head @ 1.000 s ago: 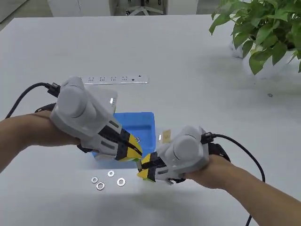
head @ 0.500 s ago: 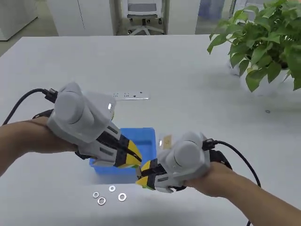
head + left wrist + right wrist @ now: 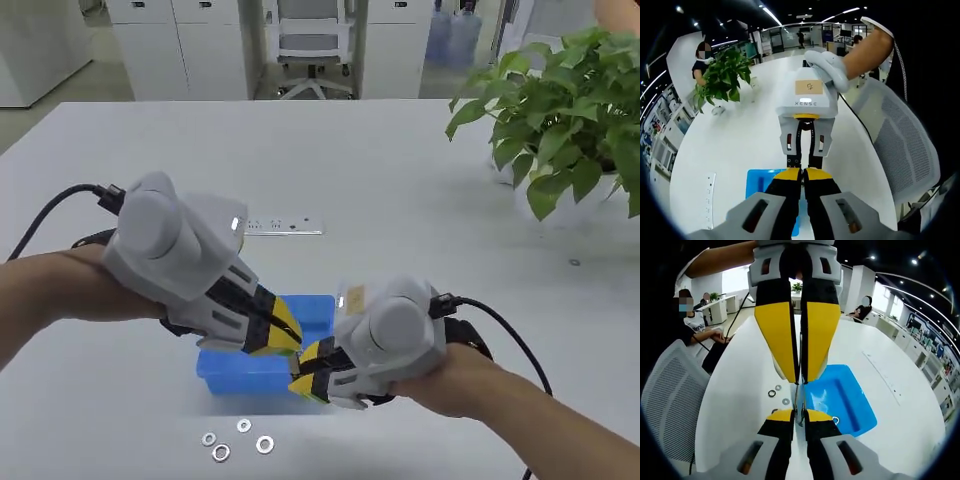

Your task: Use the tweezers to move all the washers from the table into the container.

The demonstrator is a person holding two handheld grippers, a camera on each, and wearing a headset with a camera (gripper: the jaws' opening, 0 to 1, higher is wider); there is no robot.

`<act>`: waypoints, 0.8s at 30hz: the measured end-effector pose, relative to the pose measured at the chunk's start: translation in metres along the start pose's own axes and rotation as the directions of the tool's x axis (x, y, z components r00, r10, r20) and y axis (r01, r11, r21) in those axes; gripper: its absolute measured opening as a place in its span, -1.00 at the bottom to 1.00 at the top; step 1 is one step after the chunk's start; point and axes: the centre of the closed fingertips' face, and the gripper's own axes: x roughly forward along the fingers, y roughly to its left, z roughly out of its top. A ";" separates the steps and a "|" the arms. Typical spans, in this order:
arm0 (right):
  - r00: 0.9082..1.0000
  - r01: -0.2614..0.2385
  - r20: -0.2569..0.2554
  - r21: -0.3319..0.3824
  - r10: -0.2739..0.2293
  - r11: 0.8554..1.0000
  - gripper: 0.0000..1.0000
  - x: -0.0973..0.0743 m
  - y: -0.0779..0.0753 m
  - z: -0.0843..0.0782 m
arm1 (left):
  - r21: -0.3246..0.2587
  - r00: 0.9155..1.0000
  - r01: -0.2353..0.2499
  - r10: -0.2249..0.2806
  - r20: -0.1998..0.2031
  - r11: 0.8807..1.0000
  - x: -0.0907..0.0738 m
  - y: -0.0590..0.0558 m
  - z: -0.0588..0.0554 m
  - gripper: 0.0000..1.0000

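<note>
I am holding my left gripper [image 3: 288, 335] and right gripper [image 3: 303, 365] tip to tip over the blue container [image 3: 240, 372], each blocking the other; bare table [image 3: 400, 200] is lying open around the washers [image 3: 240, 440].

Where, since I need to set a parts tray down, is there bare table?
Bare: the wide stretch between the power strip and the potted plant, and the far table beyond the strip. Crowded: the near middle, where the left gripper and right gripper meet over the blue container, both on the tweezers, with washers just in front.
</note>
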 end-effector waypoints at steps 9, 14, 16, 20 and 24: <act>1.000 0.016 0.015 -0.006 -0.016 1.000 -0.81 0.000 -0.019 0.009 | 0.012 1.000 -0.022 0.022 -0.001 1.000 -0.007 0.019 0.001 -0.88; 1.000 0.021 0.022 -0.007 -0.021 1.000 -0.81 0.004 -0.030 0.012 | 0.016 0.999 -0.035 0.035 -0.007 0.999 -0.009 0.029 -0.001 -0.88; 0.999 0.023 0.027 -0.008 -0.022 1.000 -0.80 0.006 -0.034 0.013 | 0.015 0.999 -0.039 0.039 -0.007 0.999 -0.009 0.033 -0.002 -0.88; 0.999 0.023 0.039 0.003 -0.023 1.000 -0.80 0.010 -0.041 0.013 | 0.013 0.999 -0.041 0.041 -0.014 0.999 -0.009 0.041 -0.007 -0.88; 0.999 0.021 0.037 0.007 -0.021 1.000 -0.80 0.016 -0.045 0.011 | 0.003 0.999 -0.041 0.041 -0.016 0.999 -0.007 0.046 -0.012 -0.88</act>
